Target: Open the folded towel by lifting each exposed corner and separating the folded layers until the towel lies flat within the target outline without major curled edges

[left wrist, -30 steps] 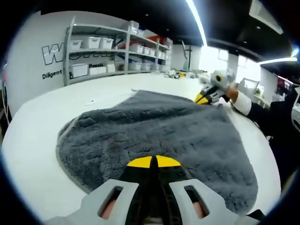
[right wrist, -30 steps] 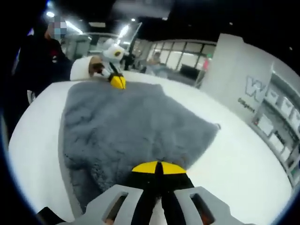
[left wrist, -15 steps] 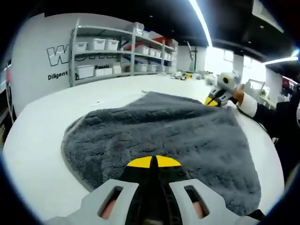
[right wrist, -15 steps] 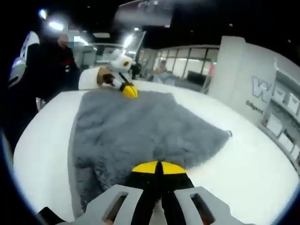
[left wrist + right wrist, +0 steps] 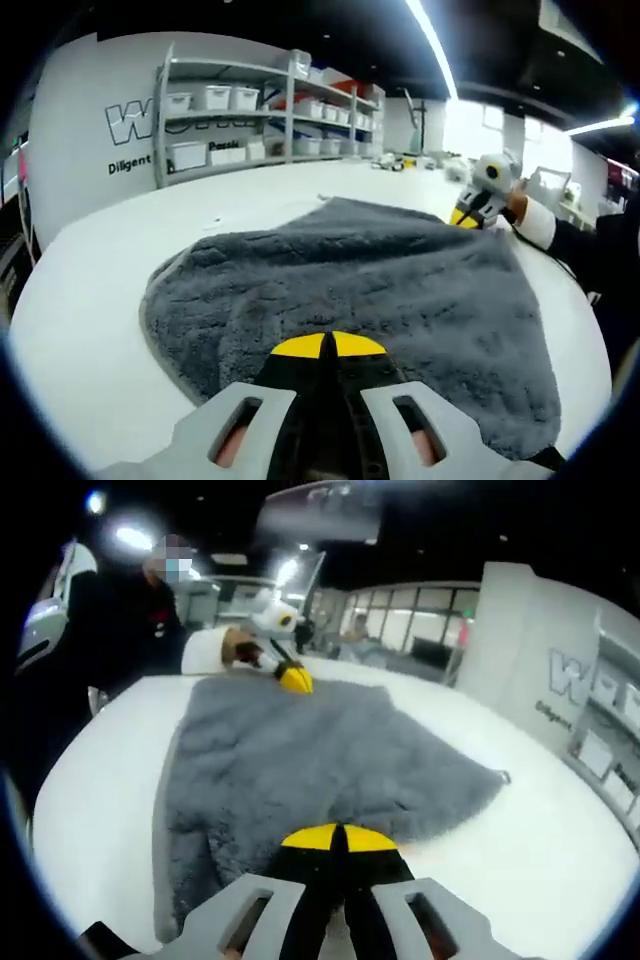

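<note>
White bench [image 5: 80, 330] under everything, grey towel [image 5: 350, 280] spread across it. Up close, my left tongs [image 5: 330, 345] are pinched shut on the towel's near edge; right tongs [image 5: 338, 837] are clamped the same way on theirs. Way back, storage shelves [image 5: 250, 110] along the wall.
</note>
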The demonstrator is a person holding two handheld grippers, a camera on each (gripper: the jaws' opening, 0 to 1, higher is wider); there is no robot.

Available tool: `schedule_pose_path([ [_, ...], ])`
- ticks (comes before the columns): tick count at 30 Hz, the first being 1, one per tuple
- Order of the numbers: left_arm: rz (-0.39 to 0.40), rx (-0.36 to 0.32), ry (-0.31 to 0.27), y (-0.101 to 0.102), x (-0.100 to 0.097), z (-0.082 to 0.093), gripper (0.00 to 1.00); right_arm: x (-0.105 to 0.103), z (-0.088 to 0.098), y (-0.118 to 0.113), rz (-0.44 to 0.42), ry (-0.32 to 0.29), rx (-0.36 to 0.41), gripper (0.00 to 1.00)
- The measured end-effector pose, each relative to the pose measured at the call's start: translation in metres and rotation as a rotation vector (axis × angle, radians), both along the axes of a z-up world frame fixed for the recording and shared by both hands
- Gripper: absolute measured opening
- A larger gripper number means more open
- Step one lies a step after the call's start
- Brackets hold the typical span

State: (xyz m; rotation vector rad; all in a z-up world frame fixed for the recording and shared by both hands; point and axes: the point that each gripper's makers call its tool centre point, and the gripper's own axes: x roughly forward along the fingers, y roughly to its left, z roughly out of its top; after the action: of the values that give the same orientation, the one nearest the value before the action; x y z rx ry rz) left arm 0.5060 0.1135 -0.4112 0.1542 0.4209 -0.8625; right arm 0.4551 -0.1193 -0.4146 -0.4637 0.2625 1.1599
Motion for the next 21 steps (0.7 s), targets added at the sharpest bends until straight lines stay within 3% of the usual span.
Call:
schedule_pose_path([
  [12, 0.012, -0.016, 0.005, 0.0005, 0.0014, 0.0, 0.0, -0.0051, 0.0002, 0.0039, 0.024, 0.01, 0.005, 0.0],
  [19, 0.018, -0.023, 0.005, 0.0012, 0.0027, 0.0002, 0.0, -0.0079, 0.0003, 0.0063, 0.042, -0.01, -0.008, 0.0],
  [21, 0.017, -0.026, 0.007, 0.0013, 0.0027, 0.0003, 0.0, -0.0084, 0.0006, 0.0067, 0.055, -0.044, -0.027, 0.0],
])
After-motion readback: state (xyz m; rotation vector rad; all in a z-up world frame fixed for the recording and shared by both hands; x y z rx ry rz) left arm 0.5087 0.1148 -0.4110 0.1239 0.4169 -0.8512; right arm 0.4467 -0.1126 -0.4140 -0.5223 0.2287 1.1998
